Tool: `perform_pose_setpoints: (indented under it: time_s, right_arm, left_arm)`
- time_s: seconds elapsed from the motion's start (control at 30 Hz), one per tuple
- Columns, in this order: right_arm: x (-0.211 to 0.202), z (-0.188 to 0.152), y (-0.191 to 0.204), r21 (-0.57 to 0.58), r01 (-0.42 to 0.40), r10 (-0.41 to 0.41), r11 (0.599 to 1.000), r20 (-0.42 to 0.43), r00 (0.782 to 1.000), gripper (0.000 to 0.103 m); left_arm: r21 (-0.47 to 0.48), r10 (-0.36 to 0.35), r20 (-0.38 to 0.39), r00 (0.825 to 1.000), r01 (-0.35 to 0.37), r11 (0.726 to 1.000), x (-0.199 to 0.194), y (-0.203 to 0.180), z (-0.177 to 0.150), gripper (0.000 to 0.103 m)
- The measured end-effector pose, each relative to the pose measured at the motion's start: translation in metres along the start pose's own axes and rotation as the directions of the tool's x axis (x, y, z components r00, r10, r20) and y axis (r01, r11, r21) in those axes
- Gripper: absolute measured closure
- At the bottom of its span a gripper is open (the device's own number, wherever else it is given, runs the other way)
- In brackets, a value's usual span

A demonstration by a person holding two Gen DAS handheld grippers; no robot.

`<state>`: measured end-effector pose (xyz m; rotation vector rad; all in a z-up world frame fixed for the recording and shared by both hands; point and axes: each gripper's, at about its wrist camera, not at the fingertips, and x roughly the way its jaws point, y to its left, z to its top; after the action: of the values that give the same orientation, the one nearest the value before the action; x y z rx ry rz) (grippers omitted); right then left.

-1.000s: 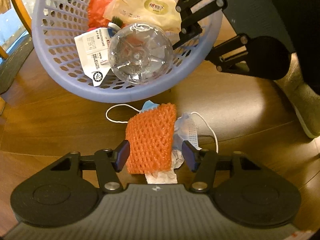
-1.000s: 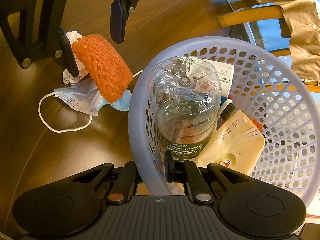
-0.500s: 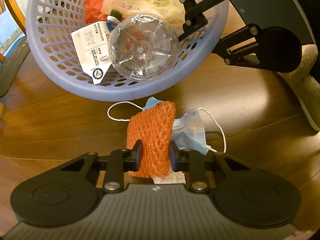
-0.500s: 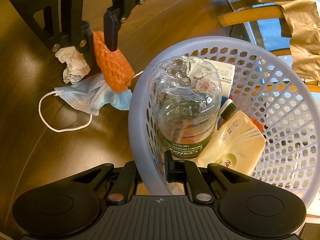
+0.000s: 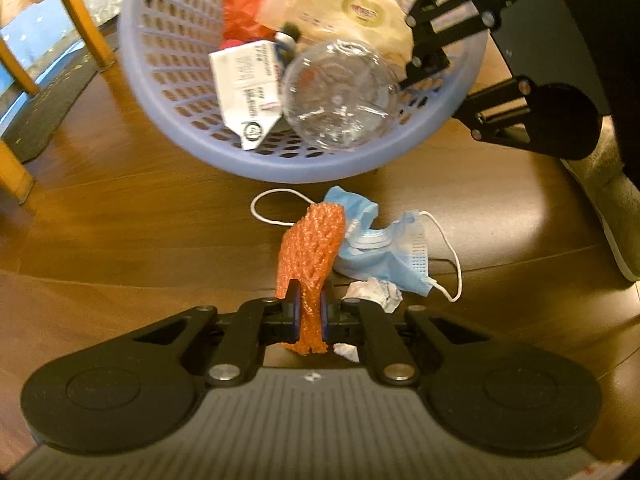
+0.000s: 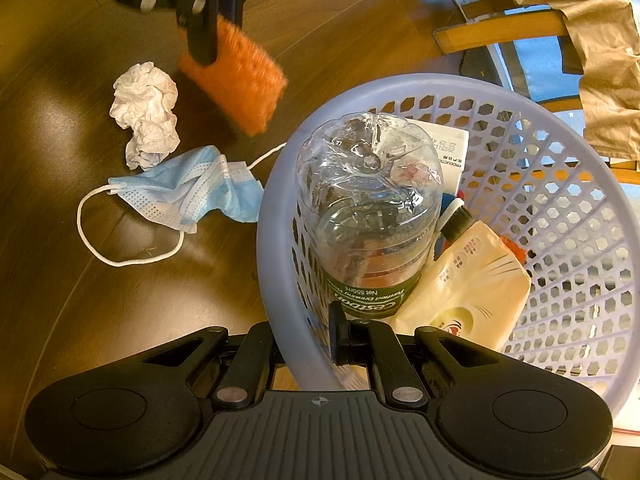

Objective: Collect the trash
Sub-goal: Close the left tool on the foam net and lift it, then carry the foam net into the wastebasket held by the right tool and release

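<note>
The left gripper (image 5: 307, 308) is clamping the orange foam net (image 5: 316, 244), hanging clear of the floor (image 5: 120, 220); the right gripper (image 6: 320, 340) is pinching the basket (image 6: 560, 184) rim, tilting it mouth-first towards the face mask (image 6: 188, 192) and crumpled tissue (image 6: 146, 112) lying just beside it, probably to shorten each drop.

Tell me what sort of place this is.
Probably a room in a home: dark wood-plank floor, wooden chair legs beside a mat, and a plastic laundry-style basket used for trash.
</note>
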<state>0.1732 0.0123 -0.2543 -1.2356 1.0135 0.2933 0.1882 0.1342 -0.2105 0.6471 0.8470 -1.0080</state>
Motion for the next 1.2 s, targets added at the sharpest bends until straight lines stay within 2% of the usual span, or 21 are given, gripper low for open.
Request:
perform_pose_setpoints:
  time_s: [0.4,0.67,0.93,1.2]
  right_arm:
    - [-0.001,-0.001,0.001,-0.008,0.001,-0.001,1.000,0.001,1.000,0.098]
    - [-0.001,-0.001,0.001,-0.010,0.002,-0.002,1.000,0.001,1.000,0.098]
    - [-0.001,-0.001,0.001,-0.010,0.002,-0.002,1.000,0.001,1.000,0.098]
    - [-0.002,-0.003,0.003,-0.014,0.001,-0.001,1.000,0.005,1.000,0.098]
  left_arm:
    - [-0.075,0.060,0.047,0.997,-0.056,0.996,-0.045,0.019,0.006,0.097]
    - [-0.111,0.096,0.106,0.990,-0.084,0.990,-0.070,0.029,0.020,0.097]
    - [-0.116,0.125,0.195,0.973,-0.104,0.988,-0.094,0.038,0.044,0.097]
    - [-0.061,0.116,0.280,0.953,-0.103,0.993,-0.099,0.035,0.080,0.097]
